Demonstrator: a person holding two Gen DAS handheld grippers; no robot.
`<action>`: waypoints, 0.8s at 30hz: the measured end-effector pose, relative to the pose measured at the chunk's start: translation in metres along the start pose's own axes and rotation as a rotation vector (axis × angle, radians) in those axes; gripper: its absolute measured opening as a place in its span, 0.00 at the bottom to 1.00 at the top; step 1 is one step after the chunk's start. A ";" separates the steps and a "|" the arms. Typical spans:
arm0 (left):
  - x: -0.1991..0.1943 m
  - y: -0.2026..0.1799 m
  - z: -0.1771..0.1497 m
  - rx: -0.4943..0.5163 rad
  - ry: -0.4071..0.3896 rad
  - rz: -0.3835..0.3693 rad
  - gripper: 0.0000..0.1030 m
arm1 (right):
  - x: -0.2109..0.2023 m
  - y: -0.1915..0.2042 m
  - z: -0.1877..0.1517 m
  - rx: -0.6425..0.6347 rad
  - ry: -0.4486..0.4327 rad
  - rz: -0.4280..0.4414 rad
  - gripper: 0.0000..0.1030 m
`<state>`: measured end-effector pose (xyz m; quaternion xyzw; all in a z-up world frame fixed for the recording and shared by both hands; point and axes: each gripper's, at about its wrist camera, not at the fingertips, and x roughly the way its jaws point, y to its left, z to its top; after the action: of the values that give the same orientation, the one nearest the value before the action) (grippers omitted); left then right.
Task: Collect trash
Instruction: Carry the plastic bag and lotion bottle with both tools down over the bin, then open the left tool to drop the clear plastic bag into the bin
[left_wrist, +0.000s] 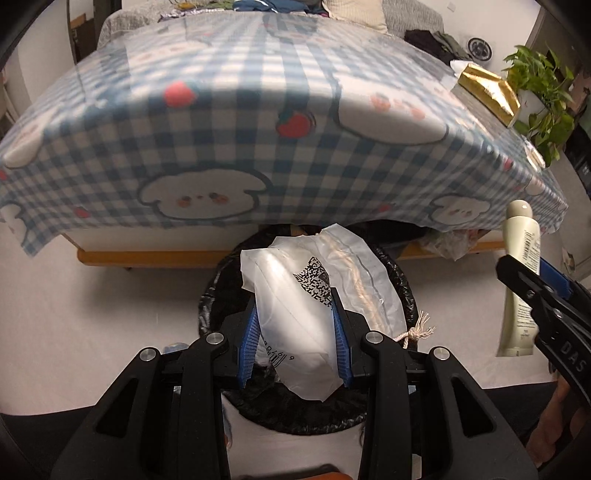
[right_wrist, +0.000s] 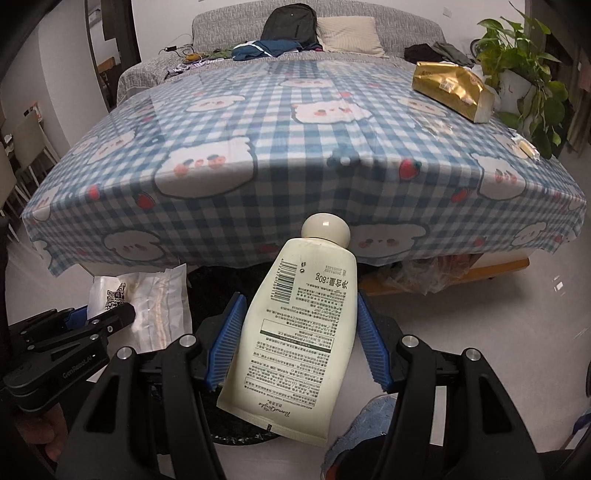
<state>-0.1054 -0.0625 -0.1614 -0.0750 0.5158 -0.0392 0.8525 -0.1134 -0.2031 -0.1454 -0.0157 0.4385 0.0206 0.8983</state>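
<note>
My left wrist camera looks steeply down along its fingers, close above the black-lined bin (left_wrist: 306, 406), facing the checked table (left_wrist: 221, 140). My right wrist camera sits just beside it, facing the same table (right_wrist: 288, 155). Each view catches the other's gripper at its edge.

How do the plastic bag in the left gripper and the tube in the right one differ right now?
The plastic bag is thin, crumpled and translucent white; the tube is firm, smooth and cream with dense print. The bag hangs over the black-lined bin; the tube is off to its side in the left view. Both are clamped between blue-padded fingers.
</note>
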 end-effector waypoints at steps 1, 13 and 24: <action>0.006 -0.002 0.000 0.002 0.007 -0.005 0.33 | 0.002 -0.004 -0.001 0.002 0.005 -0.005 0.56; 0.044 -0.032 -0.011 0.073 0.039 0.014 0.51 | 0.011 -0.026 -0.011 0.030 0.026 -0.024 0.56; 0.030 -0.001 -0.010 0.032 -0.003 0.050 0.92 | 0.016 -0.008 -0.009 0.002 0.035 0.000 0.56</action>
<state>-0.1001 -0.0691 -0.1915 -0.0482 0.5158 -0.0260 0.8550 -0.1103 -0.2110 -0.1636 -0.0152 0.4540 0.0199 0.8906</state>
